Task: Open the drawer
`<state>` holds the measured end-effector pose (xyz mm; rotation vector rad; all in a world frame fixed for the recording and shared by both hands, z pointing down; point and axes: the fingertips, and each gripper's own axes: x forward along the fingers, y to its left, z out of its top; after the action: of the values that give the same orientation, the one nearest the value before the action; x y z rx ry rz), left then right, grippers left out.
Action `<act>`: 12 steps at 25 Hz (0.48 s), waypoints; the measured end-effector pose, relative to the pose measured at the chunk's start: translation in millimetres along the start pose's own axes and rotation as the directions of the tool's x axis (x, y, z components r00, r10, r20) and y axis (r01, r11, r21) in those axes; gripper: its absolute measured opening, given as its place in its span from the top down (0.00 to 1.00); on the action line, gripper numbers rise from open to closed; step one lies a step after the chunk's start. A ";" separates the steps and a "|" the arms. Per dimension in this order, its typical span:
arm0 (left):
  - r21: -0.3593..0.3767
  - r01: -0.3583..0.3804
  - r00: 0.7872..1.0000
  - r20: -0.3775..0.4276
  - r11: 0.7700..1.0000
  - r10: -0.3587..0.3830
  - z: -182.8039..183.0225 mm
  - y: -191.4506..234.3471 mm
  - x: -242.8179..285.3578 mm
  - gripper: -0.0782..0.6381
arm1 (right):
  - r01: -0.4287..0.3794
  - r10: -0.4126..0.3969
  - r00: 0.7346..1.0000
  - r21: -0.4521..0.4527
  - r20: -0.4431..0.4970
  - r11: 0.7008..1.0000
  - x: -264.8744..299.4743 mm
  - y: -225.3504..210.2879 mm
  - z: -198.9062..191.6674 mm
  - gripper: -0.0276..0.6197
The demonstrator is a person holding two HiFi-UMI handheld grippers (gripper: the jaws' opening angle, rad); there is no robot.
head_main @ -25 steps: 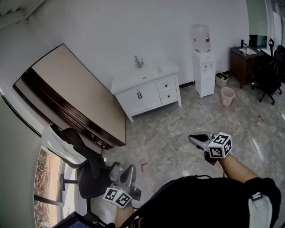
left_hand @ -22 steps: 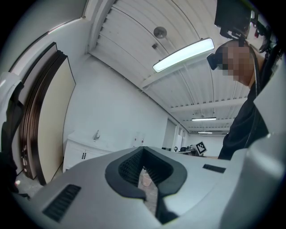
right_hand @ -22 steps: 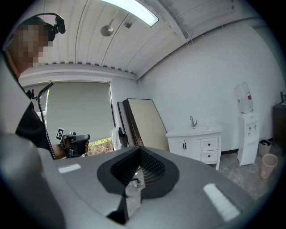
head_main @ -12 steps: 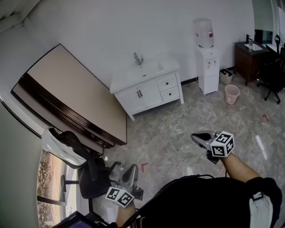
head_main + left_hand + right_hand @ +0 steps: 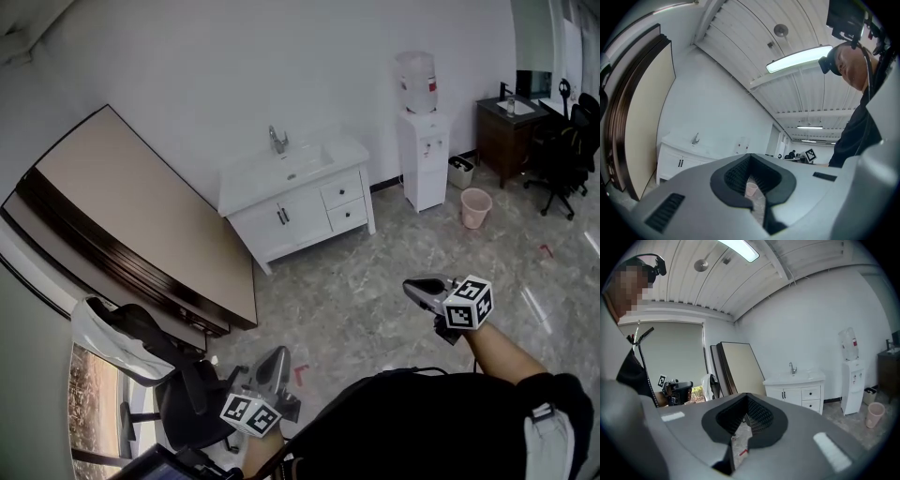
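Observation:
The white sink cabinet (image 5: 281, 211) stands against the far wall, with two small drawers at its right end, an upper drawer (image 5: 341, 192) and a lower drawer (image 5: 348, 216), both closed. They also show in the right gripper view, upper drawer (image 5: 810, 393) above lower drawer (image 5: 811, 404). My left gripper (image 5: 277, 356) is held low at the left, far from the cabinet, jaws together and empty (image 5: 751, 182). Out over the floor at the right, my right gripper (image 5: 412, 287) is shut on nothing (image 5: 745, 420), well short of the drawers.
A large beige board (image 5: 141, 216) leans on the left wall. An office chair (image 5: 183, 394) draped with white cloth stands near my left gripper. A water dispenser (image 5: 419, 131), a pink bin (image 5: 475, 206), a dark desk (image 5: 502, 131) and a black chair (image 5: 562, 145) stand to the right.
The cabinet and the leaning board have slid left and a little lower in the head view as I move through the room. Both grippers keep their spots in the picture and stay shut.

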<state>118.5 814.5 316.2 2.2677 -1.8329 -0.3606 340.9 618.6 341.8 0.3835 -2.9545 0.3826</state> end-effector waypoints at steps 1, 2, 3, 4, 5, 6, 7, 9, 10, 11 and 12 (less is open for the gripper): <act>0.007 0.009 1.000 0.000 1.000 -0.009 7.6 12.5 -2.0 0.90 | 0.004 -0.004 1.000 -0.004 0.006 1.000 12.7 5.7 5.2 0.96; 0.013 0.017 1.000 0.003 1.000 -0.017 15.4 25.2 -3.8 0.90 | 0.006 -0.006 1.000 -0.011 0.011 1.000 26.1 11.3 10.7 0.96; 0.018 0.023 1.000 0.007 1.000 -0.023 23.2 38.2 -5.7 0.90 | 0.006 -0.006 1.000 -0.019 0.017 1.000 40.2 16.8 16.5 0.96; 0.021 0.025 1.000 0.012 0.999 -0.025 30.8 51.5 -8.4 0.90 | 0.005 -0.004 1.000 -0.026 0.022 1.000 54.6 22.8 21.9 0.96; 0.023 0.026 1.000 0.016 0.999 -0.026 37.7 64.6 -12.1 0.90 | 0.001 0.000 1.000 -0.032 0.025 0.999 69.0 29.5 26.5 0.96; 0.025 0.025 0.999 0.020 0.999 -0.026 44.0 77.5 -16.3 0.90 | -0.003 0.004 1.000 -0.037 0.026 0.999 82.9 36.2 30.0 0.96; 0.027 0.024 0.999 0.024 0.999 -0.025 49.7 89.8 -20.5 0.90 | -0.007 0.008 1.000 -0.041 0.025 0.999 96.0 42.0 32.6 0.96; 0.028 0.018 0.999 0.028 0.999 -0.019 58.9 112.9 -29.0 0.90 | -0.008 0.009 1.000 -0.041 0.020 0.999 119.3 50.6 35.0 0.96; 0.027 0.014 0.999 0.029 1.000 -0.014 62.3 123.9 -33.5 0.90 | -0.007 0.008 1.000 -0.039 0.018 0.999 130.0 54.0 35.0 0.96; 0.026 0.008 1.000 0.030 1.000 -0.009 64.8 134.7 -38.1 0.90 | -0.008 0.008 1.000 -0.037 0.016 0.999 140.3 57.4 34.7 0.96; 0.025 0.002 1.000 0.030 1.000 -0.003 66.7 145.4 -42.8 0.90 | -0.010 0.010 1.000 -0.037 0.014 0.999 150.5 60.9 34.3 0.96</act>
<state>-46.0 825.6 300.2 2.2938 -1.8591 -0.3764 176.9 631.4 320.1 0.3689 -2.9740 0.3276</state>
